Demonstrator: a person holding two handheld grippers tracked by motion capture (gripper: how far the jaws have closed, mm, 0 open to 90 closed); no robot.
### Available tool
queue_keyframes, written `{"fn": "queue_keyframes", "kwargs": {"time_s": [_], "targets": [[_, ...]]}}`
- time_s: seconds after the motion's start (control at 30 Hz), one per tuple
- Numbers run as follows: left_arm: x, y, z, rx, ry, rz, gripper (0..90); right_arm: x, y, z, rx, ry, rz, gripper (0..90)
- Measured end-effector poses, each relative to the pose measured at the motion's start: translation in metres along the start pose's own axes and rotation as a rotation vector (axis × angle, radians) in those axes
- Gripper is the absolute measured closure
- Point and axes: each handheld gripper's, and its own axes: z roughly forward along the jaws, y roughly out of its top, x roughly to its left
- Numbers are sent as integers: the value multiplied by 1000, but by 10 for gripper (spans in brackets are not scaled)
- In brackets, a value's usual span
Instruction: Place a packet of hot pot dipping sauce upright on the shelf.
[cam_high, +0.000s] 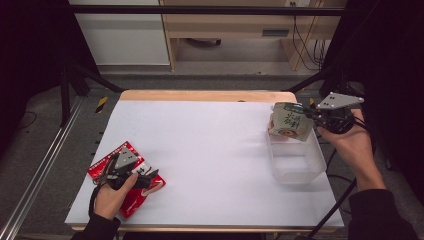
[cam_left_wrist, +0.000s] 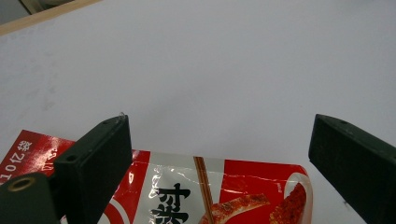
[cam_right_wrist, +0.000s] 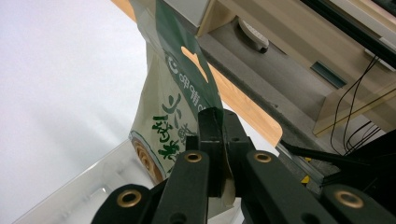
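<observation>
R gripper (cam_high: 306, 113): my jaws are clenched on the edge of the green snack pouch (cam_high: 289, 121). In the right gripper view the two black jaws meet w/ the pouch's edge (cam_right_wrist: 227, 186) pinched between them, and the rest of the pouch (cam_right_wrist: 170, 112) hangs away from the jaws. Pouch is off the table, held over the far end of the clear plastic bin (cam_high: 296, 162), lower edge about at the bin's far rim; can't tell if it touches the rim. Bin sits at the right side of the white table (cam_high: 210, 145), near the right edge. Bin wall (cam_right_wrist: 79, 191) also seen below the pouch in the right gripper view.

L gripper (cam_high: 131, 172): jaws released, standing wide apart. In the left gripper view they straddle the top part of the red snack pouch (cam_left_wrist: 224, 191), w/ no pad pressing on it. Red pouch (cam_high: 105, 167) lies flat at the near-left corner of the table, partly under my L hand (cam_high: 111, 197). The two pouches are well apart, on opposite sides of the table.
</observation>
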Motion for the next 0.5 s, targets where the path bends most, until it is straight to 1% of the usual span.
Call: {"fn": "queue_keyframes", "kwargs": {"time_s": [0.2,0.5], "targets": [[0,0,0,-2,2,-1,61,1,-3,3,14,9,0,900],[1,0,-1,-1,4,-1,61,1,-4,5,20,20,-1,899]]}}
